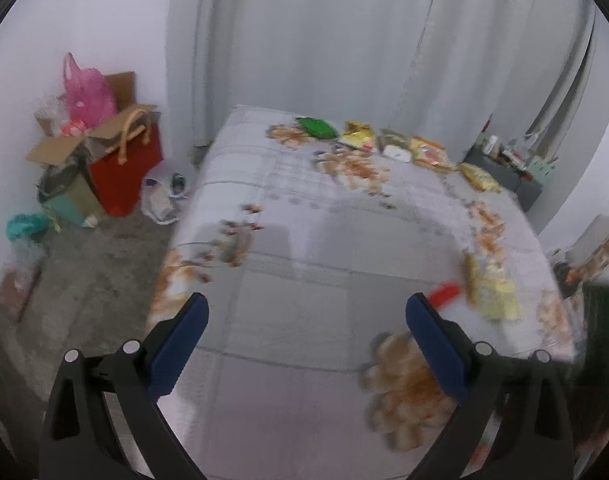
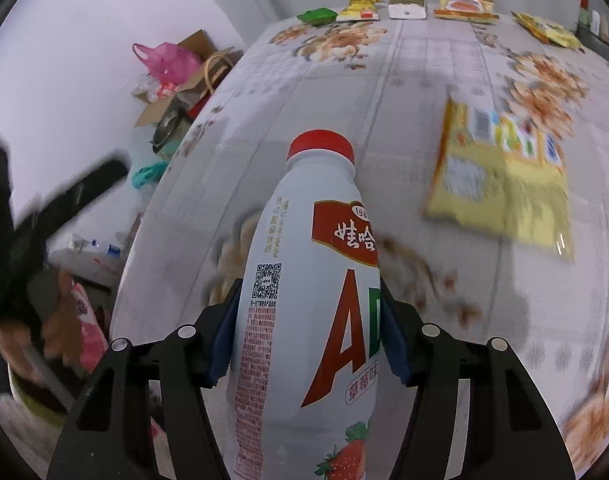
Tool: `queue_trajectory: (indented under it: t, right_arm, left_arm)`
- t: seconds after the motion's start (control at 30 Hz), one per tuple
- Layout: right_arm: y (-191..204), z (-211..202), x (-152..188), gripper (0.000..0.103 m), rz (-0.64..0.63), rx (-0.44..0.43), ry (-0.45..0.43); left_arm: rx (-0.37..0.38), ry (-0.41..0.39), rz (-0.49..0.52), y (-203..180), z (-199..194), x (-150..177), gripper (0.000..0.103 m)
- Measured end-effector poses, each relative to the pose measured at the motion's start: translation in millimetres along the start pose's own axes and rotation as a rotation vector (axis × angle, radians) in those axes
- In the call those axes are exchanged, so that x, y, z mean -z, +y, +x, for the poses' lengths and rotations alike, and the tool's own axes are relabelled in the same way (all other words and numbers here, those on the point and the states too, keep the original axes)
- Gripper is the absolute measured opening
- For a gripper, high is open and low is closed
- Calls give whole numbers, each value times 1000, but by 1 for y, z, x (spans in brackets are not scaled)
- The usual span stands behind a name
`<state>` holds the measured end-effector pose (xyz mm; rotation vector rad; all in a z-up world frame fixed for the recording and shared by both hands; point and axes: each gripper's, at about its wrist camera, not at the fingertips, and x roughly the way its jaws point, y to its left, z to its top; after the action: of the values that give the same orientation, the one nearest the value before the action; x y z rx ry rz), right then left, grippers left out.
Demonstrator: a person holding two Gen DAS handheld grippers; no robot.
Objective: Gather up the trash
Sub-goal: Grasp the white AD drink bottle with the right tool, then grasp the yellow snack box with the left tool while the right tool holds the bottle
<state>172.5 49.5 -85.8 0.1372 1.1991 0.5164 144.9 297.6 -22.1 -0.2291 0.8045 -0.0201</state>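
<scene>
Bed (image 1: 304, 280) is taking up most of the rm, w/ a pale checked floral sheet, its far edge lying against grey curtains (image 1: 344, 32).

On the floor off the bed's left side a junk pile is sitting by the wall: open cardboard box (image 1: 104, 128) w/ a pink plastic bag (image 1: 86, 92) poking out the top, a red tote (image 1: 128, 168) w/ tan handles leaning just beside it.

Right gripper (image 2: 306, 328) is clamping a white drink bottle (image 2: 304, 300), blue pads pressing both sides of the body approx at the label. Red cap is pointing away from the hand, toward the bed's far edge; bottle is hanging over the sheet's near part.

Left gripper (image 1: 306, 336) is standing wide open w/ nothing btwn its blue pads, hovering over the bed's near-left part.

A big yellow snack packet (image 2: 500, 176) is lying flat near the bed's right edge, well apart from the bottle; in the left wrist view it's blurred.

Along the far edge a row of smaller trash is lying, left to right:
- green wrapper (image 2: 316, 15)
- yellow crumpled wrapper (image 2: 360, 8)
- small white box (image 2: 406, 7)
- orange packet (image 2: 464, 7)
- another yellow packet (image 2: 548, 30) at the far-right corner
</scene>
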Motion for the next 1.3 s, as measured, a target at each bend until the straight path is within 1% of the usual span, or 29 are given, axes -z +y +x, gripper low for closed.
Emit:
queue_trajectory:
  t: [0.07,0.17,0.27,0.33,0.4,0.43,0.5,0.63,0.7,0.77,0.9,0.93,0.97,1.03,1.07,1.1,1.17,1.2,1.27,1.3]
  right_arm:
    - [-6,-11,17,58,12,5,-9]
    - [-21,-32,47,58,67,32,-39]
    - [-45,-54,74,58,162,57,-71]
    - [-64,-70,89,58,241,100,-107]
    - [-81,-82,99,58,310,132,-137]
    - [-90,-87,101,58,343,145,-153]
    - [-106,-95,105,58,406,165,-181]
    - [-127,-103,103,58,473,175,-215]
    - [-132,-103,100,58,481,176,-224]
    - [-135,-104,97,58,474,180,-229]
    - [-134,-102,103,58,471,167,-238]
    - [-136,-104,107,58,474,159,-240]
    - [-137,-106,109,58,478,150,-243]
    - [-139,-108,111,58,480,140,-246]
    - [-139,-109,112,58,481,139,-246]
    - [-139,-109,113,57,481,139,-245]
    - [-139,-108,113,57,485,136,-247]
    - [-139,-108,113,57,487,133,-248]
    - [-140,-108,114,57,490,128,-251]
    - [-140,-107,113,57,490,127,-252]
  left_arm:
    - [39,2,0,-11,6,-3,97]
    - [100,8,14,-36,19,-12,97]
    - [171,31,-16,-64,35,-20,97]
    - [227,59,-30,-81,47,-22,96]
    - [266,98,-15,-101,61,-21,89]
    - [284,125,7,-113,70,-19,88]
    - [294,168,58,-134,84,-13,78]
    - [283,196,164,-164,100,-2,72]
    - [257,187,213,-175,105,1,69]
    - [238,174,236,-179,110,-1,67]
    - [209,125,333,-194,120,-15,64]
    - [211,132,385,-201,126,-18,64]
    - [215,159,446,-209,134,-20,65]
    - [238,197,532,-220,147,-22,65]
    - [238,203,548,-223,150,-22,63]
    - [239,218,572,-225,154,-22,59]
    - [246,253,591,-226,156,-20,54]
    - [265,276,582,-223,155,-19,52]
    - [304,322,544,-216,150,-15,49]
    - [327,364,502,-208,148,-13,48]
